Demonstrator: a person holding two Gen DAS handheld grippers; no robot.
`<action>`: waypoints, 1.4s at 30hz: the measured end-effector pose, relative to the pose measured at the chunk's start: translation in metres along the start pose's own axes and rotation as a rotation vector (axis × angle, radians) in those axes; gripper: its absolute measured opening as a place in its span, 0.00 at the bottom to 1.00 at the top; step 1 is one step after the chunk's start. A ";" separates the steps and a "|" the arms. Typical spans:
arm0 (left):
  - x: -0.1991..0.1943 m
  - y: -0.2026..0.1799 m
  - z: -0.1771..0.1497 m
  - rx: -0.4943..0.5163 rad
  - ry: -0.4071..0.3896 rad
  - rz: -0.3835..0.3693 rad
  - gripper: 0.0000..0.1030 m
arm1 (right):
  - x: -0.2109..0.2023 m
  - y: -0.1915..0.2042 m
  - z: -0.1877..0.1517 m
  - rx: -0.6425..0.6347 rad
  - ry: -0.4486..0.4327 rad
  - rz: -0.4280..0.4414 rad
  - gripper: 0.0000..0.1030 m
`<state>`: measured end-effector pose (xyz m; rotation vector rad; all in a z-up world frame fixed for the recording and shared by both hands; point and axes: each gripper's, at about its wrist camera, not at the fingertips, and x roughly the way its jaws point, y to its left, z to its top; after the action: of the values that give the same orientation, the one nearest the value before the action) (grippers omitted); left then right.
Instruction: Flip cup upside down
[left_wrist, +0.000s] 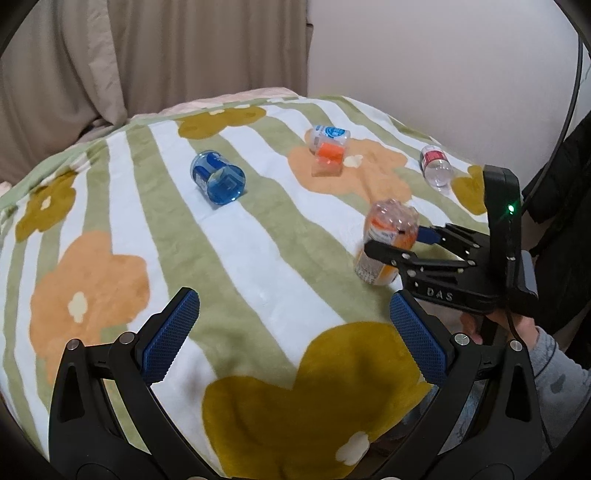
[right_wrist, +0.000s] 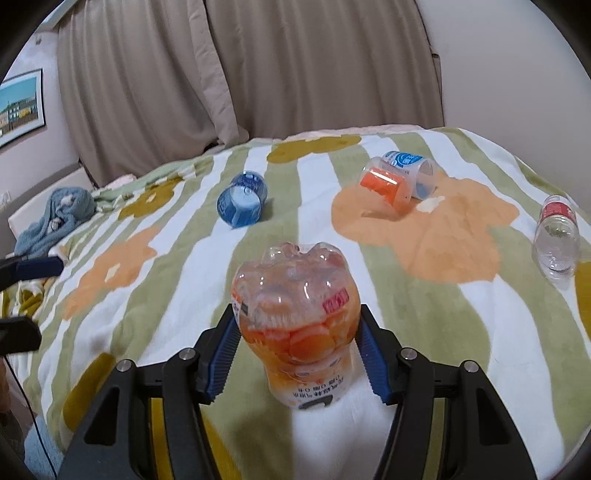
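A clear cup with an orange label (right_wrist: 295, 325) is held base up, its print upside down and its mouth down at the flowered blanket (right_wrist: 424, 317). My right gripper (right_wrist: 297, 314) is shut on it, with a blue pad on each side of the label. In the left wrist view the same cup (left_wrist: 388, 229) leans slightly in the right gripper (left_wrist: 395, 240), at the right of the bed. My left gripper (left_wrist: 291, 299) is open over the near part of the blanket (left_wrist: 240, 258), with nothing between its fingers.
A blue cup (left_wrist: 218, 179) lies on its side mid-bed. An orange cup and a blue-labelled clear cup (left_wrist: 328, 147) lie together farther back. A red-labelled clear cup (left_wrist: 437, 168) lies at the right edge. A hand and grey sleeve (left_wrist: 550, 365) hold the right gripper. Curtains hang behind.
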<state>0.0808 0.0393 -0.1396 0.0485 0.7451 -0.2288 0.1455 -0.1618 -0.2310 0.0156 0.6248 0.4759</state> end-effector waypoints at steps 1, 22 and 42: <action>-0.001 -0.001 0.000 -0.005 -0.004 0.006 0.99 | -0.001 0.001 0.000 -0.007 0.005 -0.005 0.55; -0.012 -0.005 0.002 -0.063 -0.051 0.020 0.99 | -0.004 -0.006 -0.002 0.019 0.033 0.014 1.00; -0.086 -0.009 0.050 -0.102 -0.305 0.005 0.99 | -0.136 0.013 0.044 -0.001 -0.196 -0.103 1.00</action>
<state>0.0508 0.0408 -0.0443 -0.0802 0.4517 -0.1881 0.0688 -0.2032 -0.1174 0.0286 0.4310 0.3692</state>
